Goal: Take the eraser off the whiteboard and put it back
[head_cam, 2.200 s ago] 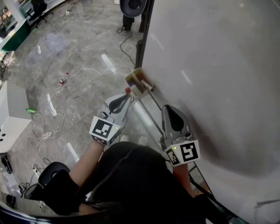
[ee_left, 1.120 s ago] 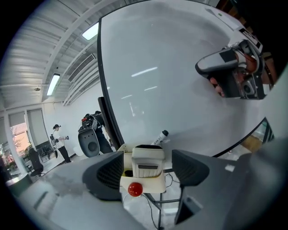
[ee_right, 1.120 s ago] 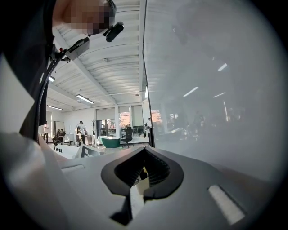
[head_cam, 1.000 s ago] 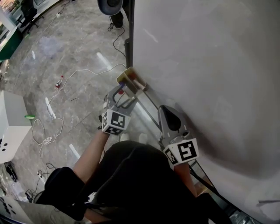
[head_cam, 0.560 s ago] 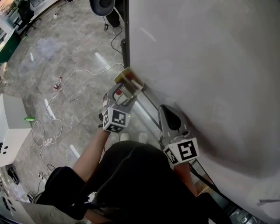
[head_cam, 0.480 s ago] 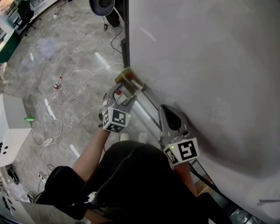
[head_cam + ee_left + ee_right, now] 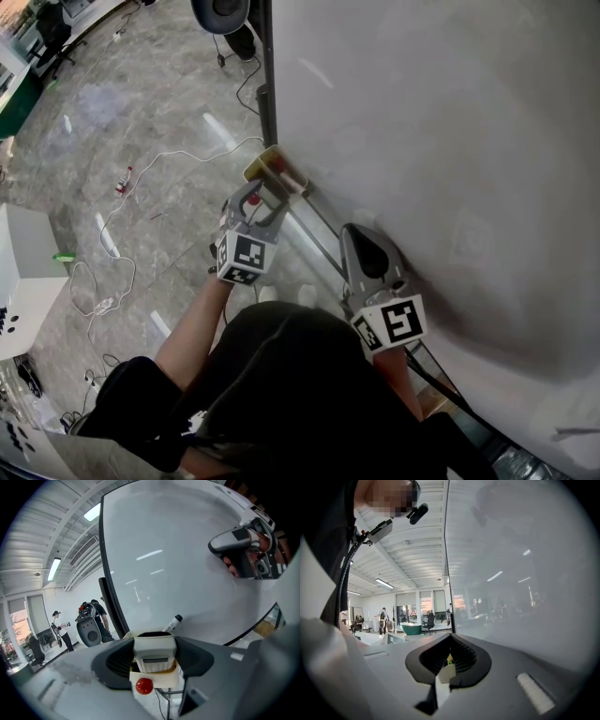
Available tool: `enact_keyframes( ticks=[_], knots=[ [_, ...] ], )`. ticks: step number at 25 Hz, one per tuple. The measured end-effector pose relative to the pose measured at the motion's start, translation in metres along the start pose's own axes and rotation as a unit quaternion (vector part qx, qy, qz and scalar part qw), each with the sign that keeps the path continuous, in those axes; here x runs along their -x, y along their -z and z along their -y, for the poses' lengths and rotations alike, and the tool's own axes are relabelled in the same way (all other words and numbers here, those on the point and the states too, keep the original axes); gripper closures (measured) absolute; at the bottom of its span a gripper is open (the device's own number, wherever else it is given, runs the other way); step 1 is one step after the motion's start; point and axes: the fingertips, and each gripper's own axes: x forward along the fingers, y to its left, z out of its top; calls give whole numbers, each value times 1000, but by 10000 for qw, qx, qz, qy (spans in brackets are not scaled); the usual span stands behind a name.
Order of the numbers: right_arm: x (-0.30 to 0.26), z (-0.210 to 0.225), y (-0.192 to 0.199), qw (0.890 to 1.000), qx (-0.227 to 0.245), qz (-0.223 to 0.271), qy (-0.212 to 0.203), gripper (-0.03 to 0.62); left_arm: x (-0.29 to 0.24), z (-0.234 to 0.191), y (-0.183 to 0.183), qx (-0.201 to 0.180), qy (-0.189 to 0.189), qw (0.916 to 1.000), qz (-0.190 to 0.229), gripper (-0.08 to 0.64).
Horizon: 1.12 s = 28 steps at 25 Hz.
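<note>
The white eraser (image 7: 154, 653) sits between the pads of my left gripper (image 7: 154, 644), which have just been closing and now press on both its sides. In the head view the left gripper (image 7: 261, 192) reaches into the tan holder (image 7: 267, 159) at the lower left corner of the whiteboard (image 7: 450, 141). A black-capped marker (image 7: 172, 622) lies just beyond the eraser. My right gripper (image 7: 361, 234) hangs shut and level beside the board, holding nothing; its jaws (image 7: 450, 639) meet at the tips.
The board's black frame post (image 7: 265, 84) rises just behind the holder. White cables (image 7: 178, 155) trail over the grey floor, and a white cabinet (image 7: 23, 253) stands at the left. People and a black speaker (image 7: 89, 630) are far off.
My left gripper rose from below the holder up to its end, and its jaws narrowed around the eraser. The right gripper kept still.
</note>
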Motion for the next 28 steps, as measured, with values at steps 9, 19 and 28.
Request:
enact_keyframes(
  ticks=[9,19,28],
  knots=[
    [-1,1,0,10000,-10,4,-14,582,5,-8,-9,267,18,9993,250,285],
    [-4,-8,-5,9999,-52,75,-143,583,30,-19,-38,455,-113,9971,591,285],
    [-10,-14,-3,9995,-17,135,-297,583,49,-31,-58,779,-240,9914,1021,285]
  ],
)
